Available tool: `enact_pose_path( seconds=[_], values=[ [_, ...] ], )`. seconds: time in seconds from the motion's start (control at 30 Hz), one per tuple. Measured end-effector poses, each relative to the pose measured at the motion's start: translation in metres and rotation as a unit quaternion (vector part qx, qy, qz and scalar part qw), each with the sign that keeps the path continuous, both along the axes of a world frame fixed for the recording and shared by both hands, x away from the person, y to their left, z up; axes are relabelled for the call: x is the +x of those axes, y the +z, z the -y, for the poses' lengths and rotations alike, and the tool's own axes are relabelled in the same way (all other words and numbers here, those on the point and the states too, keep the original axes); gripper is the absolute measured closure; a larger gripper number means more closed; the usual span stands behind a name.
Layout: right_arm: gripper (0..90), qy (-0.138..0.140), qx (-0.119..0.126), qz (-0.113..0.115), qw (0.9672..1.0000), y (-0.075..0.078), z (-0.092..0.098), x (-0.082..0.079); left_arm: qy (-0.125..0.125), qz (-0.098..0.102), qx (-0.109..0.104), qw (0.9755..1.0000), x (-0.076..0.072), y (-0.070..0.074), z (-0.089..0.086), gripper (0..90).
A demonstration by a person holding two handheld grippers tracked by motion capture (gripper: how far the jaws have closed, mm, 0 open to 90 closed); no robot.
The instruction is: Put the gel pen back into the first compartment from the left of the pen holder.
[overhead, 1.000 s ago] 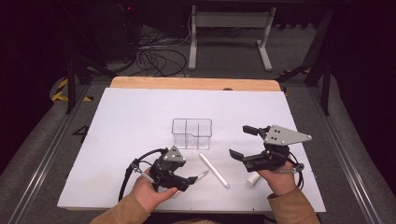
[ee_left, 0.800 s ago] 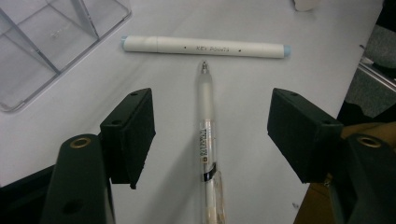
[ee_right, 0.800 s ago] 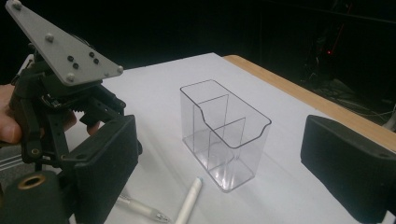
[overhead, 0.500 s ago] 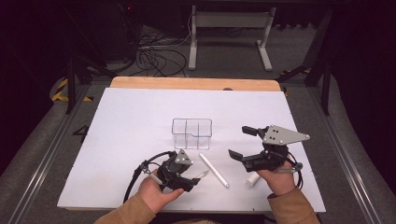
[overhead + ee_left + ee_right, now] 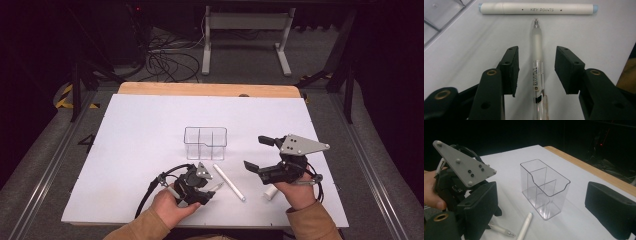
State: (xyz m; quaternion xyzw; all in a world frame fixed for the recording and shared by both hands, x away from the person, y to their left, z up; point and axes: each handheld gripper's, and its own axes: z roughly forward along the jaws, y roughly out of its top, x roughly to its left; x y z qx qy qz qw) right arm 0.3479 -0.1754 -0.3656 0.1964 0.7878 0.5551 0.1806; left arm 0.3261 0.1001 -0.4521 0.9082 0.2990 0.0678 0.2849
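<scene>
My left tongs (image 5: 536, 72) are low over the white counter (image 5: 140, 135), their two black jaws set either side of a slim frosted-clear plastic pen (image 5: 537, 62) that lies flat on the surface. The jaws have just been closing in on it, yet a gap still shows on both sides of the barrel, so they stand apart and the pads (image 5: 510, 70) do not press the pen. The pen's tip points away from me, stopping just short of a long white marker with pale blue ends (image 5: 537, 8), which lies crosswise beyond it; the two are close but I see a sliver of counter between them.

From the high view, the left tongs (image 5: 212, 187) sit near the counter's front edge, with the white marker (image 5: 229, 182) slanting just to their right. Behind them, toward the middle of the counter, stands a clear plastic organiser box with inner dividers (image 5: 205, 142), upright and apart from both pens.

My right tongs (image 5: 257, 152) hover to the right of the marker with jaws spread wide and nothing between them. Through their own camera I look across at the clear box (image 5: 545, 187), with the marker (image 5: 525, 226) and the frosted pen (image 5: 500, 230) lying in front of it.
</scene>
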Motion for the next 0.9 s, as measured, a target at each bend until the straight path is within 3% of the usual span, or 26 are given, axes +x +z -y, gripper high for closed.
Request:
enact_pose_path(
  seconds=[0.5,0.9],
  values=[
    [11.6,0.002,-0.003,-0.002,1.0,-0.001,-0.001,0.0,0.012,-0.007,0.036,0.9992,0.002,-0.006,0.011,71.4],
    [11.6,0.003,-0.004,-0.001,1.0,-0.001,-0.002,0.0,0.018,-0.001,0.046,0.9988,0.001,-0.007,0.014,77.0]
  ],
)
